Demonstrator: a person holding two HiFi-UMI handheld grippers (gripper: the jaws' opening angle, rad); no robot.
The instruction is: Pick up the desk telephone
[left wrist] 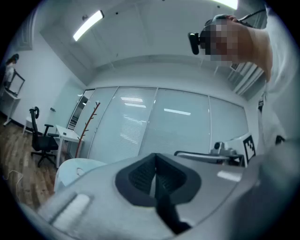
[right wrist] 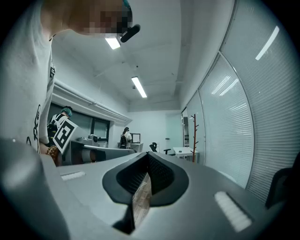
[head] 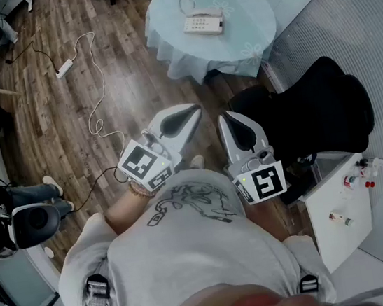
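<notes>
A: Jaws?
B: Shut tight on both the left gripper and the right gripper, with nothing pinched in either. Held close in front of the chest, tips aimed away from the body.
A: Whereabouts of the desk telephone?
B: Lying on the round table with the pale cloth, straight ahead, toward the top of the head view. Well apart from both sets of tips. Absent from both gripper views.
A: Long axis?
B: Running left to right in the head view, slightly tilted, so roughly crosswise to the line of approach. Apparently with the handset along the far long side and the cord looping off near the left end.
A: Nearer hand?
B: Hard to call. Placed almost on the line leading out between the 2 grippers, perhaps a shade closer to the right one's heading. Worth noting the black office chair just beside the right gripper, crowding that side of the path to the table.
A: Needed for the coming move?
B: Probably closing the gap first, since seemingly beyond reach from here. Then opening 1 pair of jaws and bringing them across the short width of the telephone, not along the length. Nothing of the pickup done yet, judging by 2 closed, empty grippers.
</notes>
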